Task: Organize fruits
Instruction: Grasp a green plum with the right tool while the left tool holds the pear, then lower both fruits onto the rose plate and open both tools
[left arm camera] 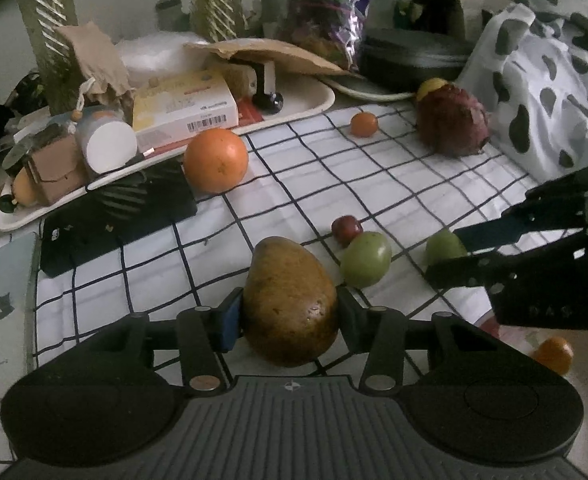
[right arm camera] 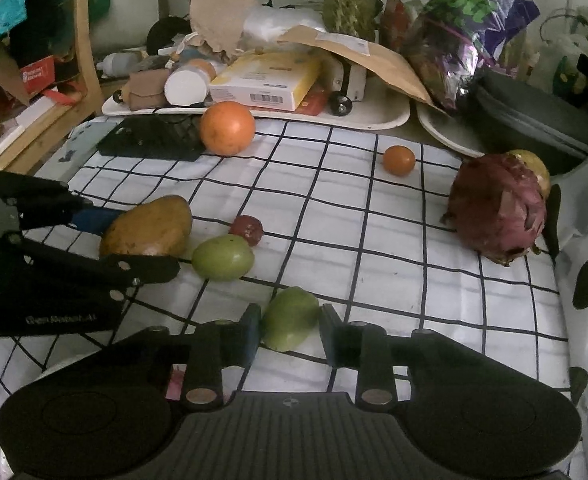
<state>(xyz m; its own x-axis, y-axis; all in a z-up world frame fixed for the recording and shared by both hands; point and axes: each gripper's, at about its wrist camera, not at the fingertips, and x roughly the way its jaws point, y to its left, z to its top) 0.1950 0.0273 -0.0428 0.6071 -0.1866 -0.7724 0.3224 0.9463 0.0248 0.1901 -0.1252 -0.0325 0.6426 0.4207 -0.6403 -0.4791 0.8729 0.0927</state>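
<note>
While we look along both grippers, near things come first:
Left gripper [left arm camera: 290, 316]: our jaws grasp the mango [left arm camera: 290, 304], one pad on each side of it, on the checked cloth [left arm camera: 373, 184].
Right gripper [right arm camera: 290, 328]: our jaws are clenched on a green fruit [right arm camera: 290, 318], which sits between the pads on the cloth; the left pad touches it, and the right pad is at its edge.
Second green fruit [right arm camera: 222, 257]: we see it on the cloth just beyond the held one, beside the mango.
Small dark red fruit [right arm camera: 246, 229]: it lies touching the second green fruit on its far side.
Low orange fruit [left arm camera: 553, 354]: we see it at the right edge of the left view, under the right gripper, partly hidden.
Dragon fruit [right arm camera: 497, 208]: it rests at the right side of the cloth, well apart from the grippers, with a yellow fruit [right arm camera: 533, 164] just behind it.
Small orange fruit [right arm camera: 398, 160]: it sits alone on the far part of the cloth.
Large orange [right arm camera: 226, 128]: it stands at the far left of the cloth, against a black flat thing [right arm camera: 150, 144].
Tray [right arm camera: 381, 118]: beyond the cloth we see it loaded with a yellow box [right arm camera: 266, 80] and other clutter.
</note>
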